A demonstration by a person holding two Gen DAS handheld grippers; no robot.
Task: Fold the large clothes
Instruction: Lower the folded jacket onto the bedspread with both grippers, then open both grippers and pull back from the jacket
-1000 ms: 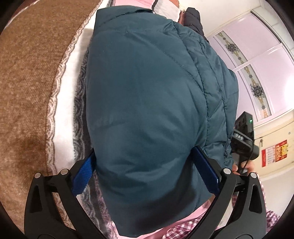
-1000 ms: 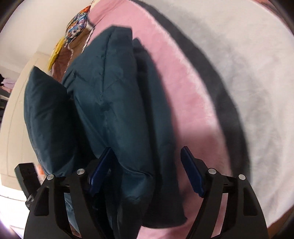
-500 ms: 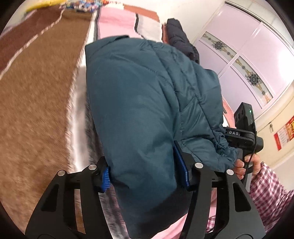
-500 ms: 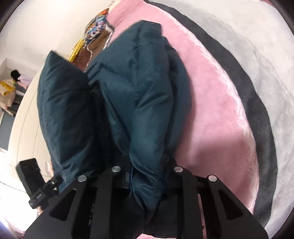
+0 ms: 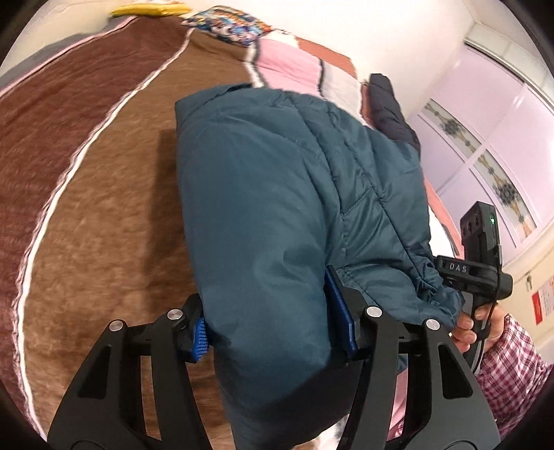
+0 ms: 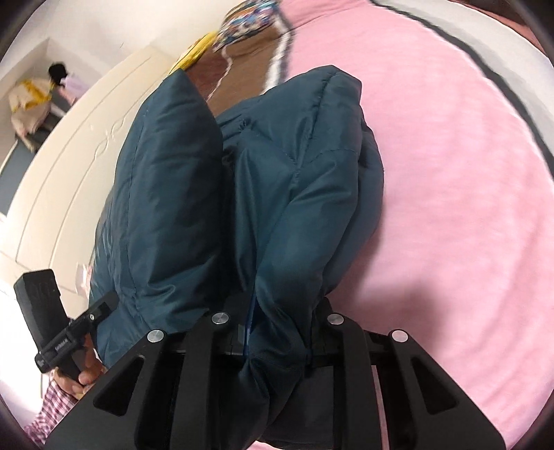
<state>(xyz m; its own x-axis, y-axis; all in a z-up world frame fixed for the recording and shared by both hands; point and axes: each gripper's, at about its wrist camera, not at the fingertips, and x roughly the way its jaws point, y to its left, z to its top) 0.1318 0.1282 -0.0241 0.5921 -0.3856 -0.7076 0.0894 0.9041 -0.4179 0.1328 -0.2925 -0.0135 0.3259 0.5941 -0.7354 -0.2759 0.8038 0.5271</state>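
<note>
Left gripper (image 5: pixel 273 322): both blue pads pressed into a thick padded roll of the teal puffer jacket (image 5: pixel 277 214); jaws closed on that fold, held fairly wide by its bulk. Right gripper (image 6: pixel 277 332): jaws nearly together, pinching a thinner bunched edge of the same jacket (image 6: pixel 294 214); fabric puckers where it passes between the fingers.

Jacket position: gathered in both grippers, over the bed. In the left wrist view it hangs in front of the brown blanket (image 5: pixel 104 207); whether the far end touches the bedding cannot be told. In the right wrist view it sits against the pink blanket (image 6: pixel 450 173).

Orientation: long axis runs straight away from each camera, from the gripped near end to the far end. Far end in the left view shows a squared, seamed edge pointing toward the head of the bed. Quilted stitching visible on the right-hand side of the bundle in the left view. The right view shows two lobes side by side, a deep crease between them running the same way.

Beyond: person's hand (image 5: pixel 477 322) on the right gripper's handle, checked sleeve (image 5: pixel 512 367) behind it. A dark garment (image 5: pixel 391 104) lies past the jacket. Patterned pillow (image 5: pixel 225 27) and yellow item (image 5: pixel 152 10) at the bed's far end. Lilac cupboard doors (image 5: pixel 491 138) beyond on the right.
</note>
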